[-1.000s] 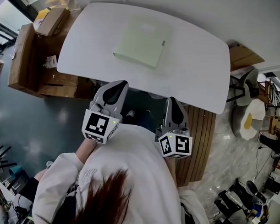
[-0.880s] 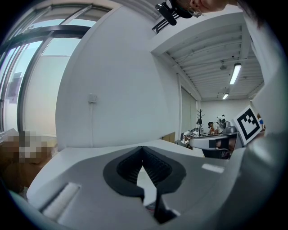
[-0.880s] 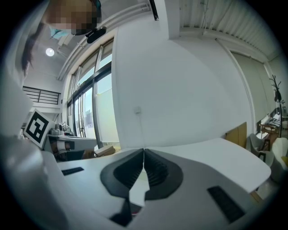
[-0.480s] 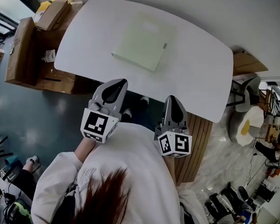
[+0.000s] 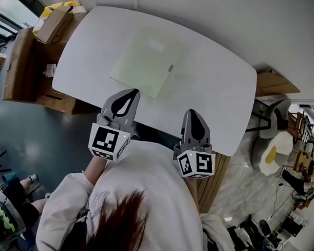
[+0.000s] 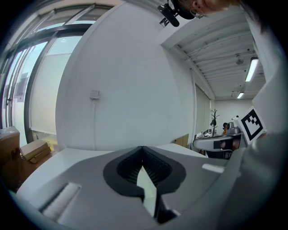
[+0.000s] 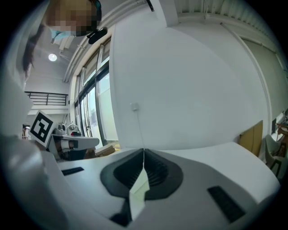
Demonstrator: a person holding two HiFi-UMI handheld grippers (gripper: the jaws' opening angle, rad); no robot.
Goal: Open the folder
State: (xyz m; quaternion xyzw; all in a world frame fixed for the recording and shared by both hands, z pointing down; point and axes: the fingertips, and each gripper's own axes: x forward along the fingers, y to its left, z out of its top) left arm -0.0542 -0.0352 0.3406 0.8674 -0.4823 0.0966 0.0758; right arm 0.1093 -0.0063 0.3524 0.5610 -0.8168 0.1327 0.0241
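Note:
A pale green folder [image 5: 146, 60] lies closed and flat on the white table [image 5: 209, 93], left of the table's middle, with a small tab on its right edge. My left gripper [image 5: 132, 91] is shut and empty, its tip over the table's near edge just short of the folder's near side. My right gripper [image 5: 192, 112] is also shut and empty, its tip at the near edge, right of the folder. In the left gripper view the jaws [image 6: 142, 147] meet at the tip; in the right gripper view the jaws [image 7: 143, 150] meet too. Neither gripper view shows the folder.
Cardboard boxes [image 5: 51, 22] and a low wooden unit [image 5: 23, 66] stand left of the table. A white chair [image 5: 269, 152] and more clutter sit to the right. A white wall runs behind the table's far edge.
Both grippers have moved forward toward the table. Their tips now reach its near edge, and the folder lies closer to them. Both jaws stayed shut.

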